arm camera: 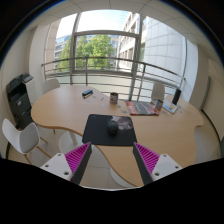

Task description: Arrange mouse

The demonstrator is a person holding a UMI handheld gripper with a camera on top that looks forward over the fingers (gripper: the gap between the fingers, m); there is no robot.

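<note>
The tongs (111, 160) are hovering released and empty above the wooden tabletop (60, 110), while what seems to be the mouse (122, 125), small and dark, is lying on a black mouse pad (105, 129) just beyond them.

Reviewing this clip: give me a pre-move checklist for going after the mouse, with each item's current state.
1. Mouse in view, on the mouse pad: ok.
2. Gripper open, pink-padded fingers apart: ok.
3. Nothing held between the fingers: ok.
4. Mouse lies beyond the fingers, not yet between them: not ok for closing.
5. Path across the table to the pad unobstructed: ok.
6. Mouse orientation: cannot tell.
</note>
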